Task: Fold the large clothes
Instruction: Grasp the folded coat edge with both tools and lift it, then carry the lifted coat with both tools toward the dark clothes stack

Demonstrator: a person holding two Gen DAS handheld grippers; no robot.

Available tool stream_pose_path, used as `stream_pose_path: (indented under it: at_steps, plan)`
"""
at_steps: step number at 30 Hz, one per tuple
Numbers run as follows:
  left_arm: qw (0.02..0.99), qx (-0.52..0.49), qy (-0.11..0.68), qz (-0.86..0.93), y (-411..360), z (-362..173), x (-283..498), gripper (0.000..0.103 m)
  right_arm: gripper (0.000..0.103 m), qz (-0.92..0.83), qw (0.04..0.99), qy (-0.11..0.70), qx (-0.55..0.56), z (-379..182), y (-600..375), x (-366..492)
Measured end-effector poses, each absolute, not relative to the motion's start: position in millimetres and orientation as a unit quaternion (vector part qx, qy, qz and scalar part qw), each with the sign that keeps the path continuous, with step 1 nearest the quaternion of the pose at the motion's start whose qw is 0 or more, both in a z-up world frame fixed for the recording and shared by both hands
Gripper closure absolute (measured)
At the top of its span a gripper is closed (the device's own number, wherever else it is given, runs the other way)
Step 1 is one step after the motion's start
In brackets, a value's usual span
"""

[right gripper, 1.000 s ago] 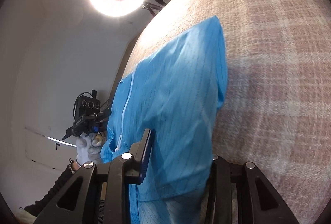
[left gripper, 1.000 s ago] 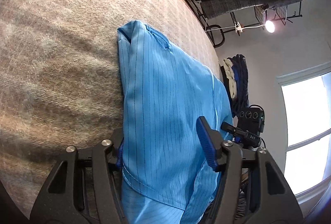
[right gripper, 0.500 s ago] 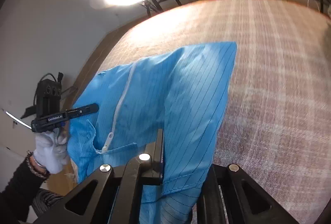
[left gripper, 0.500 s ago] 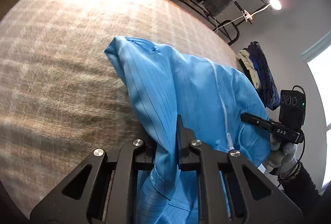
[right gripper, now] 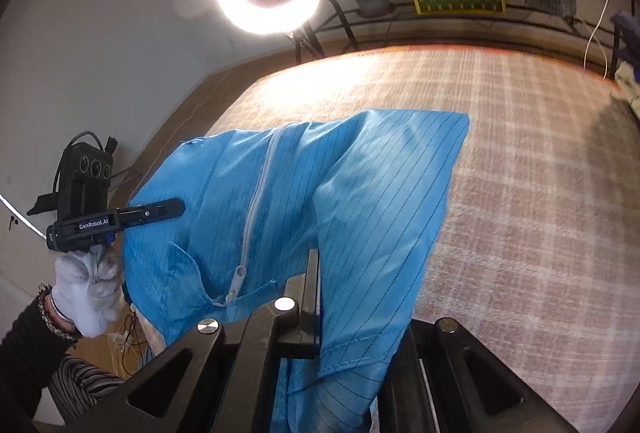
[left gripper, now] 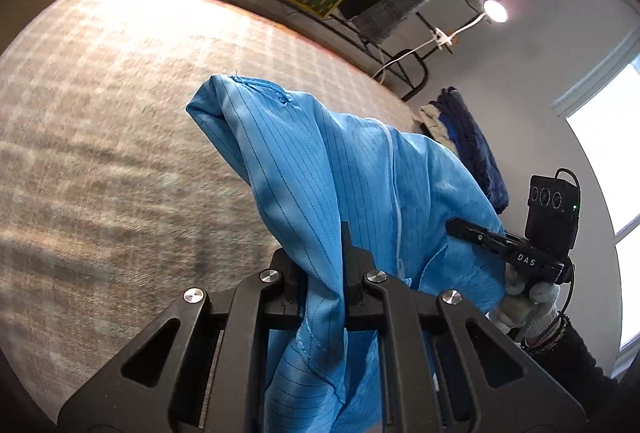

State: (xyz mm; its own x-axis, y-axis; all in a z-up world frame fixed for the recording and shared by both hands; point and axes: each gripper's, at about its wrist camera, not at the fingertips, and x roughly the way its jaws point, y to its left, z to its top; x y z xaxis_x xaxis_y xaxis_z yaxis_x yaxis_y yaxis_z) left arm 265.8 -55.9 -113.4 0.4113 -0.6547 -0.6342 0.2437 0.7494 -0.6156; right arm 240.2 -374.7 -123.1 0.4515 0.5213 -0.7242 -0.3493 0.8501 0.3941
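surface: large flat bed [left gripper: 120, 81] [right gripper: 540, 161] under a beige-pink plaid woven cover
edge: thin orange-red trim along the far side
on it: far end of a blue pinstriped garment [left gripper: 304, 169] [right gripper: 380, 169], the near end raised off the cover
rest of cover: bare, sunlit and streaked with shadow

Left tool [left gripper: 324, 273] clamped on fabric, right tool [right gripper: 352, 293] likewise, white-gloved hands
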Motion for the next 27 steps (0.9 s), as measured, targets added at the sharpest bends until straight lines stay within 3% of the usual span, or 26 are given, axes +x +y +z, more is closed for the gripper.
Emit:
stream_pose_path:
  at_steps: [15, 27]
  plan:
    - [0.814, -0.207, 0.445, -0.311, -121, -72, 273, 0.095, 0.101, 0.221, 0.869, 0.43, 0.102, -100, -418, 212]
    - [0.795, -0.179, 0.435, -0.382, -247, -41, 299, 0.095, 0.101, 0.169, 0.891, 0.409, 0.097, -62, -521, 188]
